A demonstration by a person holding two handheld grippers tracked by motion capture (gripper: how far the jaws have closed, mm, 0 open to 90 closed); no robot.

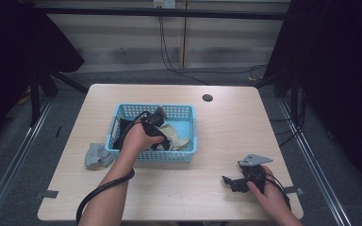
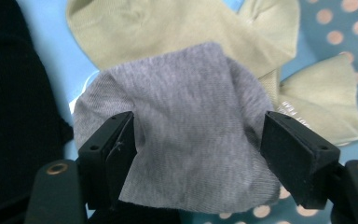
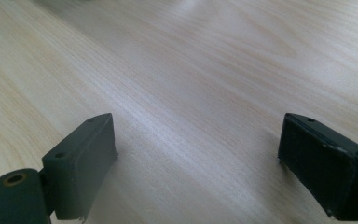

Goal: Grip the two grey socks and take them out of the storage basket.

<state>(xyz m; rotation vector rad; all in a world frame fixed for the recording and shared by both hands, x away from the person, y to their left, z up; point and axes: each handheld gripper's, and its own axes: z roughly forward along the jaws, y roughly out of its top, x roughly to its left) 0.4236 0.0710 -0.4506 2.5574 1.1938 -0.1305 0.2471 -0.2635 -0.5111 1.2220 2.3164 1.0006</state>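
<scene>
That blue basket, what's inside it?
In the blue basket: a grey sock between the left gripper jaws, beige socks beneath, something black beside. The floor underneath is mostly covered.

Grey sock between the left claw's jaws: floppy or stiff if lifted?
Likely floppy: the grey sock bunches and folds between the left claw jaws. Probably light, since it is thin knit fabric. Unlikely to slip much on the pads, though it may drape and drag over the beige socks.

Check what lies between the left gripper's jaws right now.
A grey sock lies between the left gripper jaws in the left gripper view, over beige socks in the blue basket. The jaws stand open.
</scene>
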